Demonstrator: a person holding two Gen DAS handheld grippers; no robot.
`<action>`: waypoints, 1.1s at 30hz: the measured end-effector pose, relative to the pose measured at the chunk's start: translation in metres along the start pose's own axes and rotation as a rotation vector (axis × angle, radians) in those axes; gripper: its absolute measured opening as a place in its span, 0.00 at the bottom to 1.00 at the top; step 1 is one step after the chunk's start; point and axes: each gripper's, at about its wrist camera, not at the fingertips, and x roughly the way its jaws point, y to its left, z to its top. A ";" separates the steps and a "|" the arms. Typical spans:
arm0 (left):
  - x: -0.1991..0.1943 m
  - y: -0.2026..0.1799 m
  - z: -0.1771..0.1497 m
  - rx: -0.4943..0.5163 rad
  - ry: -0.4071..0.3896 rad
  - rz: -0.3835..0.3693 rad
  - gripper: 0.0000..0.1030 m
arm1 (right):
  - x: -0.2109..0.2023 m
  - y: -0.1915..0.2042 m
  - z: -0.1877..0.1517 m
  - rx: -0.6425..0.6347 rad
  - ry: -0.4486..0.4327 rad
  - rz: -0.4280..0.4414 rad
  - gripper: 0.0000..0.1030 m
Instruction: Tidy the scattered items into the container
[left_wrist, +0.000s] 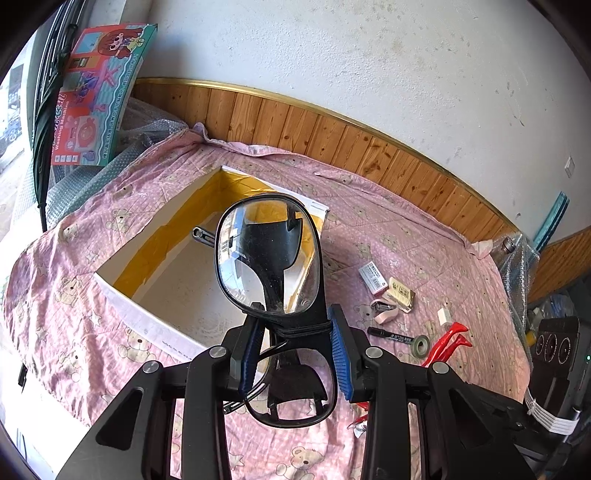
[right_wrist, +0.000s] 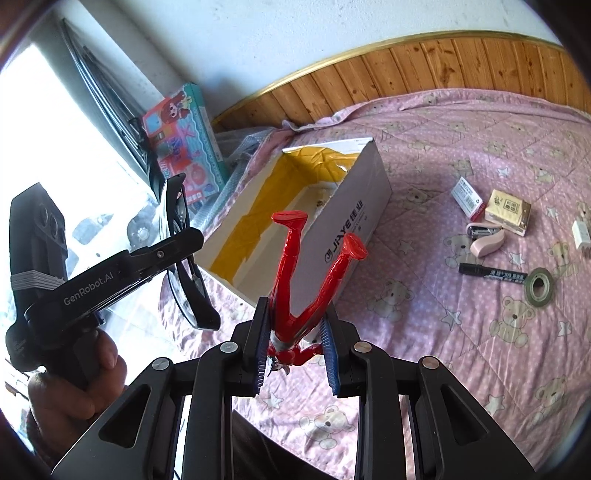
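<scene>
My left gripper (left_wrist: 295, 350) is shut on a pair of black-framed glasses (left_wrist: 267, 254), held on end with one lens above the open white box (left_wrist: 147, 317) lined with yellow tape. A small black item (left_wrist: 201, 234) lies inside the box. My right gripper (right_wrist: 295, 350) is shut on a red toy figure (right_wrist: 290, 251), held upside down with its legs pointing toward the box (right_wrist: 354, 218). The right wrist view shows the left gripper (right_wrist: 184, 236) with the glasses (right_wrist: 177, 280) just left of the box, held by a hand (right_wrist: 74, 380).
On the pink bear-print bedspread (right_wrist: 443, 350), right of the box, lie a small white packet (right_wrist: 467, 201), a yellow notepad (right_wrist: 508, 212), a pink stapler (right_wrist: 484, 240), a black marker (right_wrist: 493, 273), a tape roll (right_wrist: 539, 286) and a white charger (right_wrist: 581, 234). A colourful toy carton (left_wrist: 99, 92) leans beyond the box.
</scene>
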 end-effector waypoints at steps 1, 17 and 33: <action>-0.001 0.002 0.003 -0.003 -0.002 0.001 0.35 | 0.002 0.002 0.003 -0.003 0.000 0.006 0.26; 0.015 0.030 0.028 -0.023 -0.002 0.060 0.35 | 0.033 0.019 0.036 -0.047 0.020 0.061 0.26; 0.053 0.048 0.048 -0.004 0.034 0.124 0.35 | 0.067 0.029 0.075 -0.089 0.027 0.090 0.26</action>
